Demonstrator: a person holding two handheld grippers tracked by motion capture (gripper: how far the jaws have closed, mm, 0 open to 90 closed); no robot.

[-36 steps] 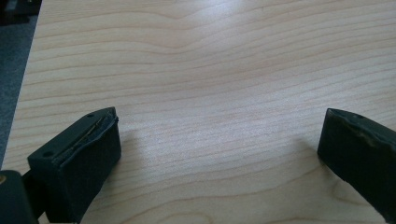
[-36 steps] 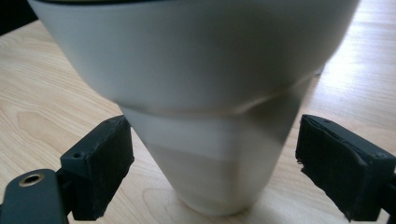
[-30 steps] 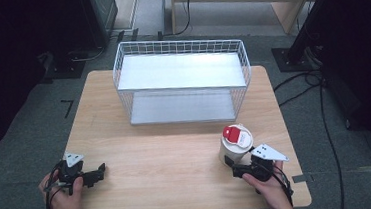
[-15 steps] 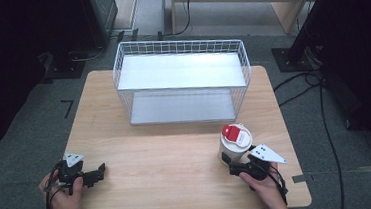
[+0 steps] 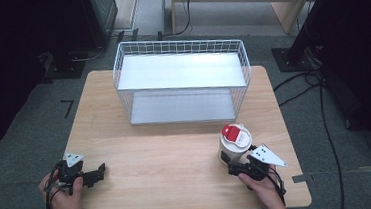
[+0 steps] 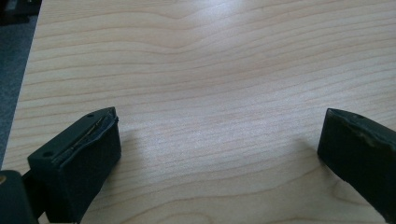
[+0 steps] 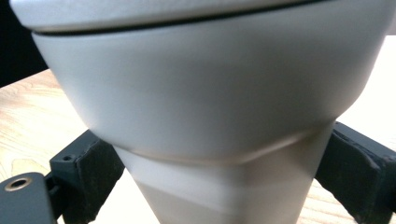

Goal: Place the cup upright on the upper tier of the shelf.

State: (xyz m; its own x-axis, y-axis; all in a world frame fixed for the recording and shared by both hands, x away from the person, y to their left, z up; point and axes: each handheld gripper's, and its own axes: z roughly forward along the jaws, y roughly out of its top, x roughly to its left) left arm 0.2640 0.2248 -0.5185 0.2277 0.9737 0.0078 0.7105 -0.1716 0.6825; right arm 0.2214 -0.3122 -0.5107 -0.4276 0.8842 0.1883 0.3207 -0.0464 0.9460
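Slightly shifted since the earlier high frames: right hand and its fingers (image 5: 237,167), eased closer against the cup base; their jaws have just been opening, with the cup between them.

Item: white cup with red-labelled lid (image 5: 235,142), upright on the desk (image 5: 177,150), straddled by the right fingers (image 7: 79,179) at its narrow lower body; whether the pads press is not settled by the pictures.

Left fingers (image 5: 97,173): wide apart, nothing between, bare desk ahead.

Progress, as judged: cup not yet lifted; wire basket (image 5: 179,47) beyond the fingers holds nothing; any transfer is left to do.

High view supplies basket and layout; right gripper view supplies the small gaps beside the cup wall; left gripper view confirms spread.
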